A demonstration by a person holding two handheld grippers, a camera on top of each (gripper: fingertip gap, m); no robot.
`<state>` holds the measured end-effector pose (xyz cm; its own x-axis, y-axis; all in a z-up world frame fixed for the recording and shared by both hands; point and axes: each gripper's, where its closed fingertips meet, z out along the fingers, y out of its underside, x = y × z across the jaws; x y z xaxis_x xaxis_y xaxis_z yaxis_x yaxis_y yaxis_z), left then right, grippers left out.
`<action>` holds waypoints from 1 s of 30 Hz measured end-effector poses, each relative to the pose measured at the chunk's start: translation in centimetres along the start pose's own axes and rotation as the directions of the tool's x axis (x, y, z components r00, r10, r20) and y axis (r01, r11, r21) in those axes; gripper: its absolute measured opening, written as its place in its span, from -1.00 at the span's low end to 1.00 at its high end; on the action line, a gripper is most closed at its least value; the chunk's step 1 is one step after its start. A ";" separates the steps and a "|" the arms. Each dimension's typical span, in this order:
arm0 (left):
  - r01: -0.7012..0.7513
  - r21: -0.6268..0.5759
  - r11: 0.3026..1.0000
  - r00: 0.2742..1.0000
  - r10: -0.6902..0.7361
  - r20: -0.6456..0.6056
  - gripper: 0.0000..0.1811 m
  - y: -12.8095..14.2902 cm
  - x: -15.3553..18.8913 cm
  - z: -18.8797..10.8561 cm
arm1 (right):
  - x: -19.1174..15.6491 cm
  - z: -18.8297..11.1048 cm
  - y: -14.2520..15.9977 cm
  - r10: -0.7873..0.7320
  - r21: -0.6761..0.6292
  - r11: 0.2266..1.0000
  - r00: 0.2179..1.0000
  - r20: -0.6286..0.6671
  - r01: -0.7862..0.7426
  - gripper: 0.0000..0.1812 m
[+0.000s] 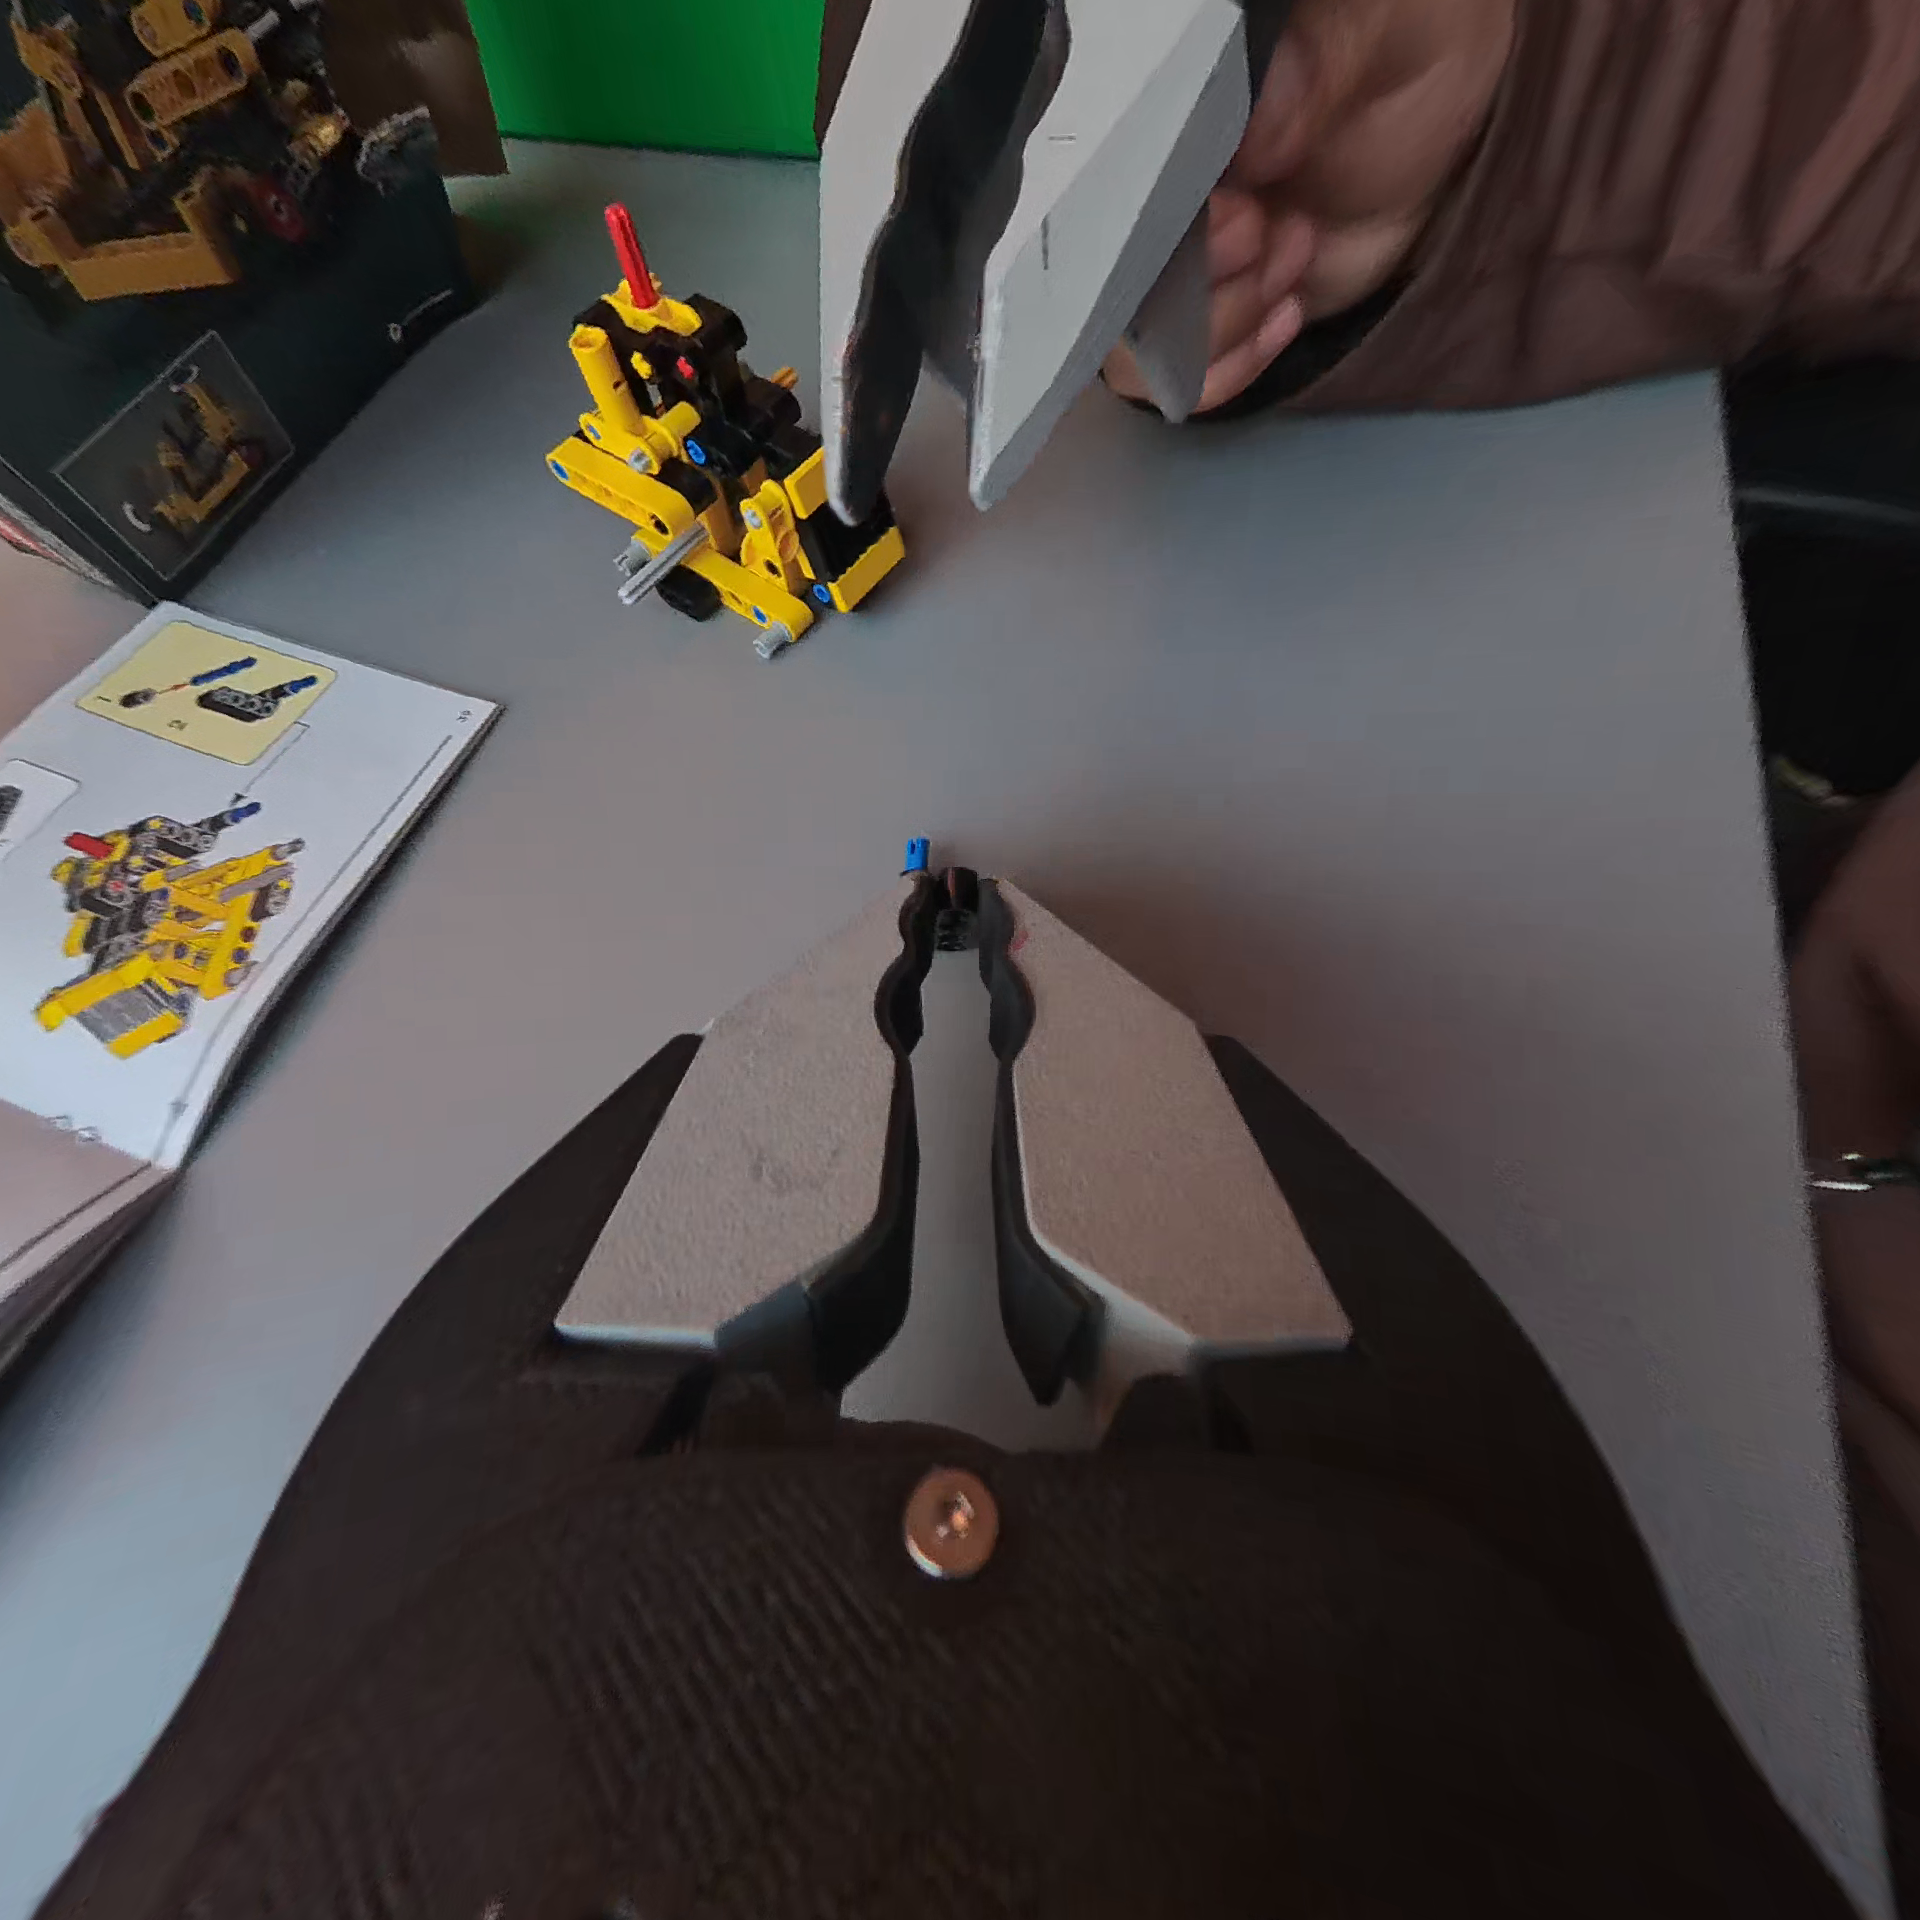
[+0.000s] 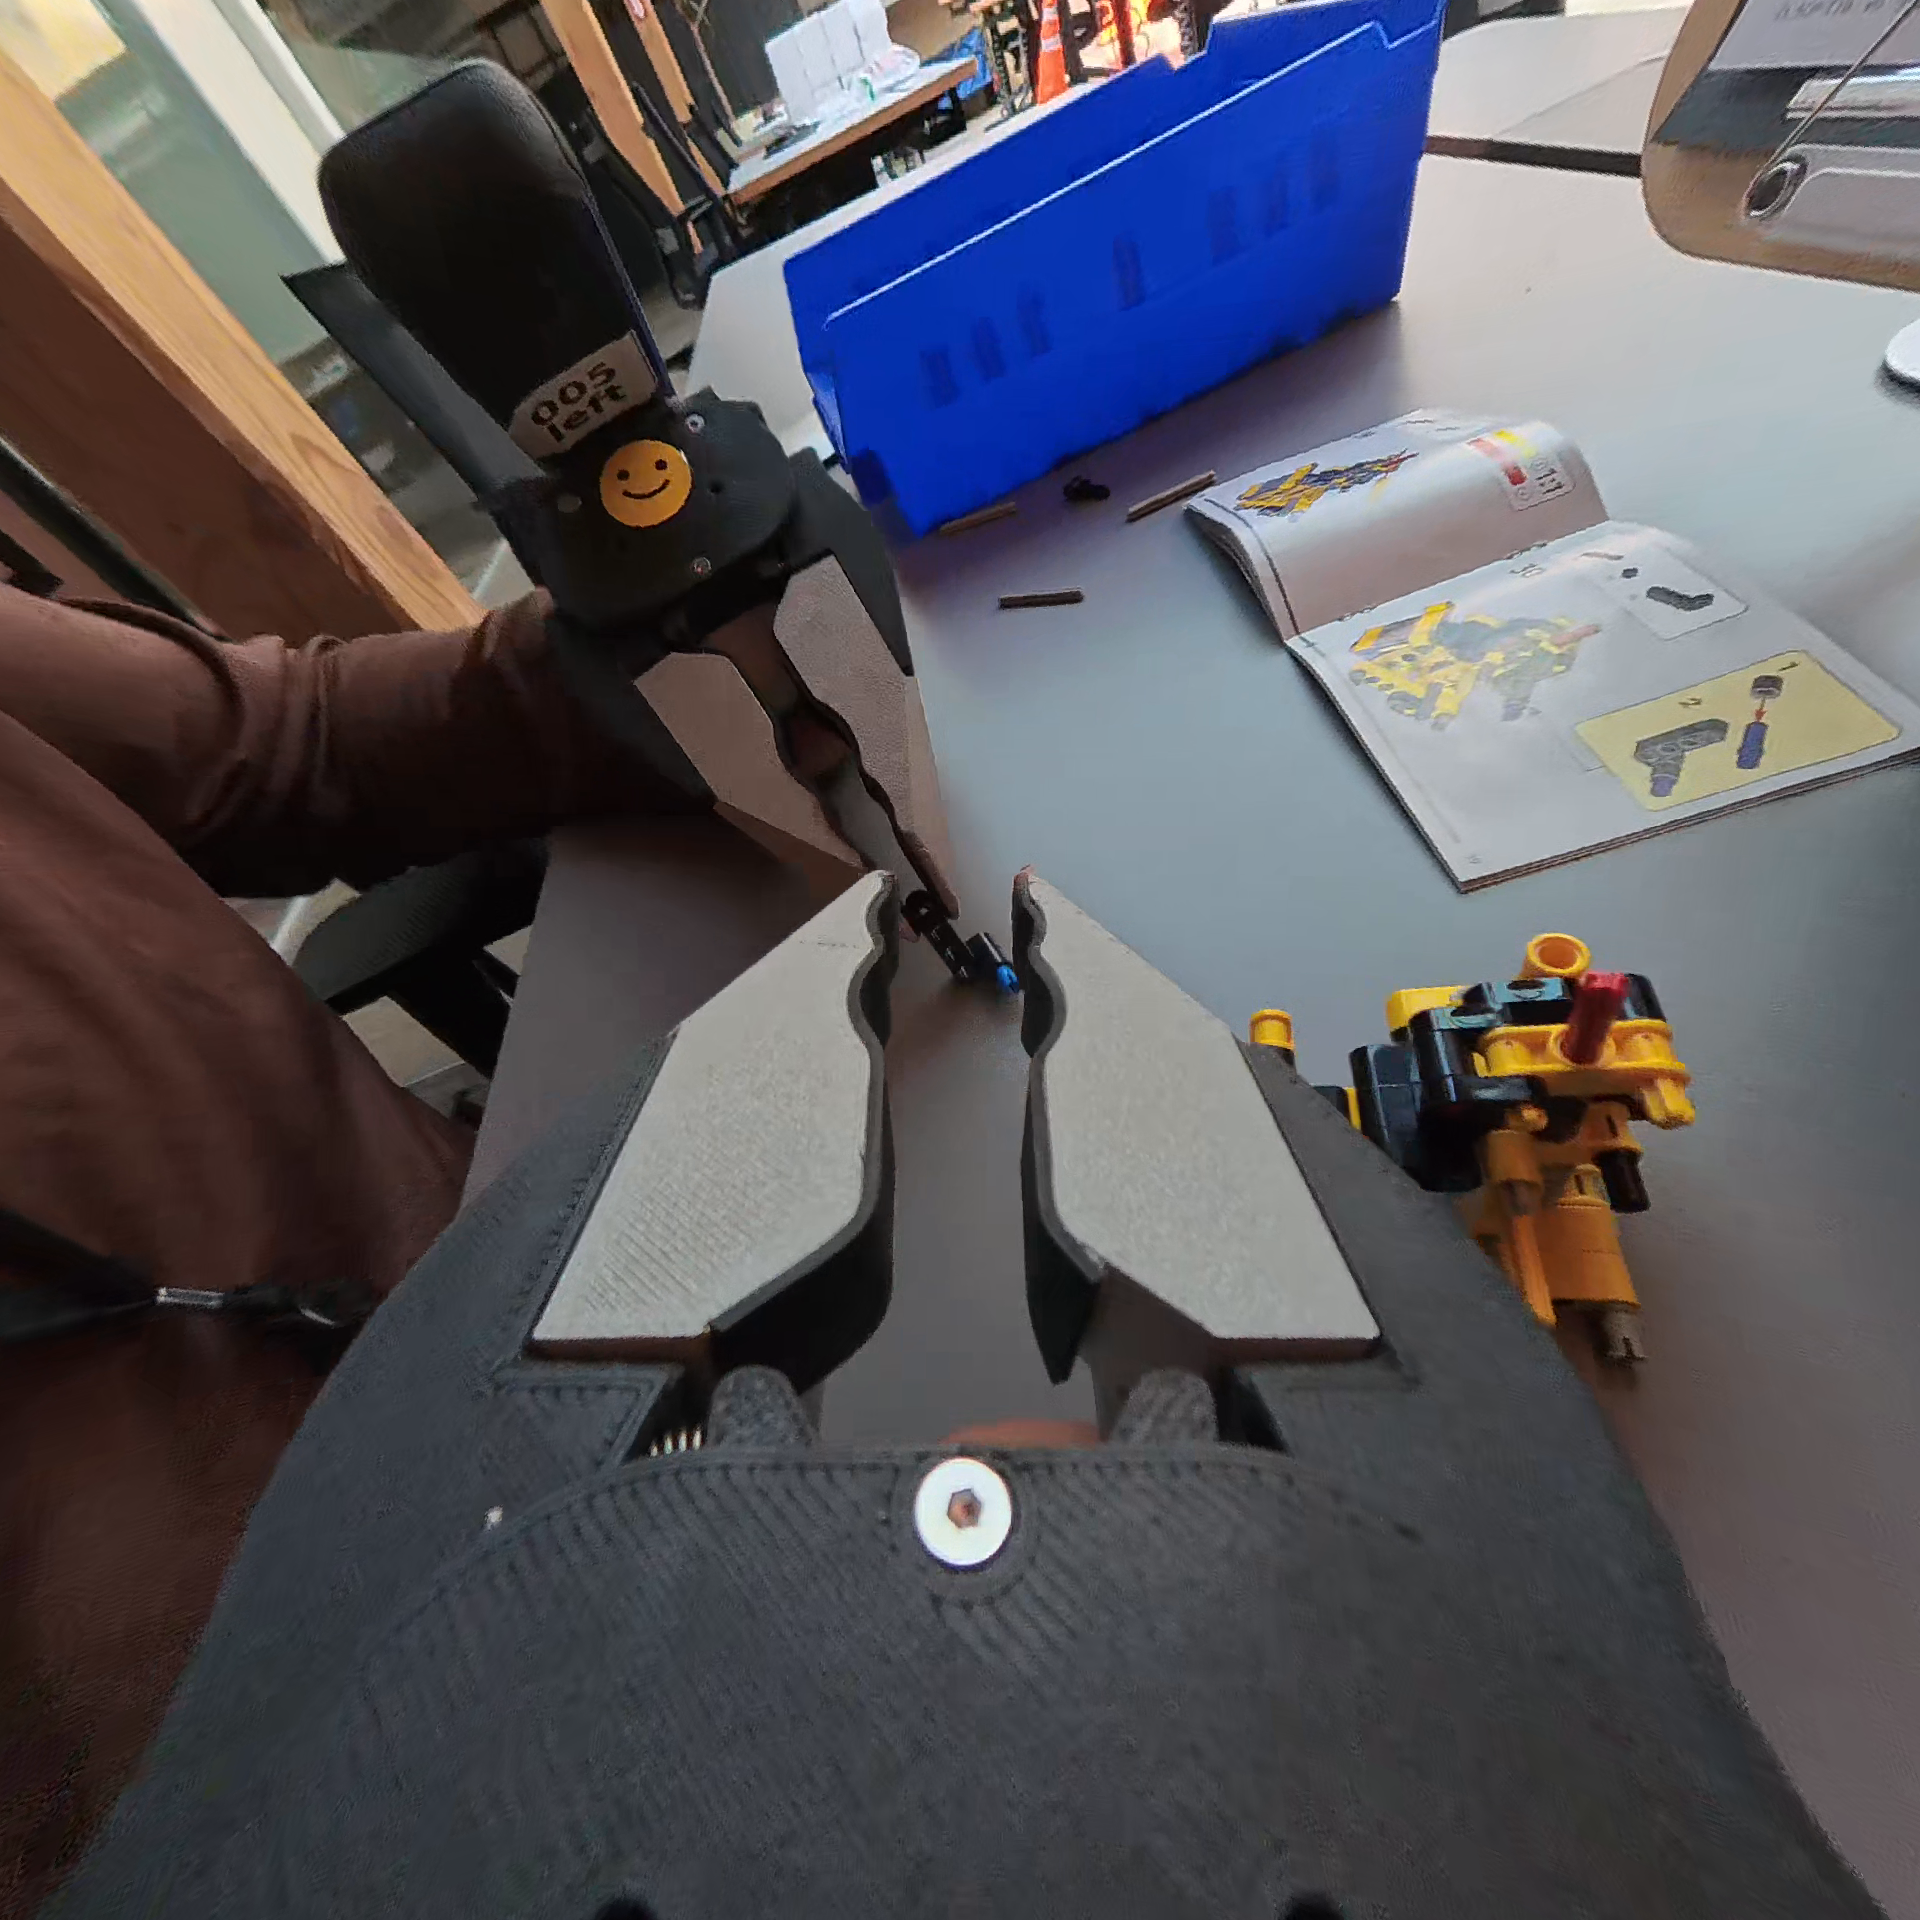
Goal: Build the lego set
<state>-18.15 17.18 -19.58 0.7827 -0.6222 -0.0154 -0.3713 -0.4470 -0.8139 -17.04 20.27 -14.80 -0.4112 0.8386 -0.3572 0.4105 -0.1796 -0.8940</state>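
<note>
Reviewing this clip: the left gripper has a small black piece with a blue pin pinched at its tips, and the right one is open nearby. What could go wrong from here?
1. The left gripper holds the black piece only at its very tips, so it may twist or slip out.
2. The blue pin sits close to the table; pressing down might knock it loose.
3. The open right gripper hangs beside the yellow model and might bump it over.

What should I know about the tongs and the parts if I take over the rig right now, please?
Left tongs: shut on the small black piece with a blue pin, low over the table.
Right tongs: open, empty, tips either side of that piece.
Yellow model: part-built, standing on the table beside the right tongs.
Instruction booklet: open nearby.
Left to do: fit the held piece to the model, then the remaining steps.
</note>
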 end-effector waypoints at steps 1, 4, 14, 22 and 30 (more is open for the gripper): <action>-0.024 -0.002 1.000 1.000 0.024 0.001 -0.94 0.0 -0.2 0.0 | 0.1 0.1 0.1 -0.021 -0.006 1.000 1.000 -0.018 0.021 -0.80; -0.056 0.000 0.998 0.998 0.056 -0.032 -0.94 0.1 -0.4 -0.1 | 0.6 0.2 0.4 -0.088 -0.024 0.996 0.993 -0.076 0.086 -0.81; -0.038 0.027 0.999 0.999 0.038 -0.026 -0.94 0.1 -1.4 -0.7 | -0.1 1.7 2.3 -0.274 -0.157 0.954 0.955 -0.114 0.255 -0.82; -0.086 0.207 0.975 0.990 0.107 -0.096 -0.95 -2.8 1.1 -1.3 | -0.6 2.6 3.2 -0.427 -0.240 0.890 0.893 -0.143 0.387 -0.73; -0.107 0.243 0.964 0.984 0.137 -0.110 -0.95 -3.3 1.9 -1.4 | -1.1 3.1 4.3 -0.502 -0.302 0.839 0.857 -0.114 0.452 -0.81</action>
<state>-16.14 16.60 -16.12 0.6644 -0.7448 -0.0626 -0.3201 -0.2079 -0.9243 -17.39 16.95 -19.05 -0.4663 0.8674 0.1736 0.4043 0.3835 -0.8304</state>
